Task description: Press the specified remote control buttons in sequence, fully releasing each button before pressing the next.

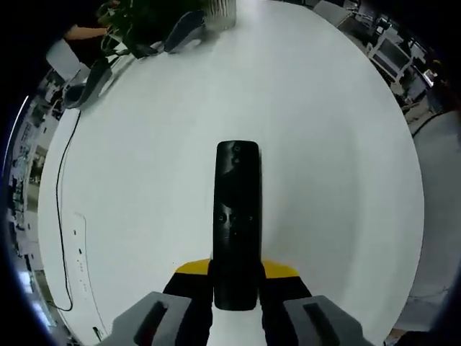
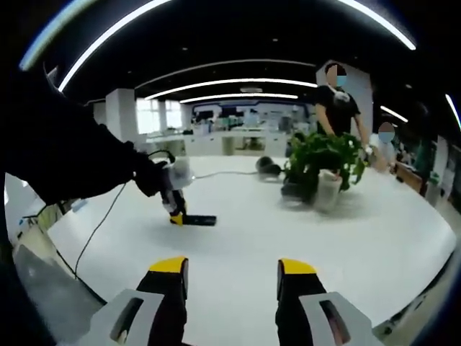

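1. Left gripper view: left gripper [image 1: 235,285] at bottom centre, yellow-tipped black jaws clamped on the near end of a black remote control [image 1: 236,216], one jaw on each long side.
2. Remote runs straight away from the camera, button face up, far end toward the middle of the white table [image 1: 324,130]. Cannot tell whether the far end touches the tabletop or sits just above it.
3. Small round buttons visible near the remote's far end and around its middle; labels too small to read.
4. Thin black cable [image 1: 61,187] running down the left side of the table, next to a white power strip [image 1: 78,252] near the left edge.
5. Potted plant [image 1: 137,21] at the far left end of the table, dark objects beside it too blurred to name.
6. Right gripper view: right gripper [image 2: 234,277] at bottom centre, jaws parted with bare white table [image 2: 302,231] between them, holding nothing, above the tabletop.
7. Well ahead and to the left, left gripper [image 2: 175,205] held by a person's dark sleeve [image 2: 72,158], remote control [image 2: 198,220] sticking out from it low over the table.
8. Green potted plant [image 2: 323,166] in a white pot at right-centre of the table, well apart from the remote.
9. Two people standing behind the plant, office space and ceiling light strips beyond.
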{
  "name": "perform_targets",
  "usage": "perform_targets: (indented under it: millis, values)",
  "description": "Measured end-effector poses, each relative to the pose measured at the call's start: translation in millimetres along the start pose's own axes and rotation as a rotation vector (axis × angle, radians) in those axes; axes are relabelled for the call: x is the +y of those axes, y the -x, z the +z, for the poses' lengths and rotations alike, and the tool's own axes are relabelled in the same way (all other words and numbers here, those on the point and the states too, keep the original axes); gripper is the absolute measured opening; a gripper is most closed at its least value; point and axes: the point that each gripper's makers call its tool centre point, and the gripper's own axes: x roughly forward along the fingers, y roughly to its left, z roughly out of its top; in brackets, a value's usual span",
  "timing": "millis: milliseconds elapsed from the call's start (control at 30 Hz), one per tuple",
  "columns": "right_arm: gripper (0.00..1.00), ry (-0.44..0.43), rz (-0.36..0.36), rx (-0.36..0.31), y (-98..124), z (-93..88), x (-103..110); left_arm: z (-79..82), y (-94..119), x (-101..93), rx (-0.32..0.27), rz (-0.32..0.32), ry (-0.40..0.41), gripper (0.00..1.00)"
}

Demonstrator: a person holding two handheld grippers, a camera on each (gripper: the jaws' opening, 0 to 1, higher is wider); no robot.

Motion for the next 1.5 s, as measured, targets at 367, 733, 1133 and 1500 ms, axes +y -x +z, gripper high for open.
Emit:
perform_targets:
  millis: [367, 733, 1133, 1500]
  values:
    - [0.46, 0.009, 0.009, -0.014, 1, 2.6, 2, -1.6, -1, -19.9, 0.018, 0.010, -0.020, 0.24]
    - [0.45, 0.000, 0.016, -0.026, 2, 4.6, 3, -3.8, 0, -38.5, 0.042, 0.004, -0.026, 0.24]
    - [0.43, -0.011, 0.011, -0.046, 4, 7.5, 1, -6.7, 1, -62.7, 0.048, 0.001, -0.024, 0.24]
    - [0.42, -0.005, 0.020, -0.055, 5, 9.2, 3, -8.7, 3, -83.8, 0.063, 0.001, -0.030, 0.24]
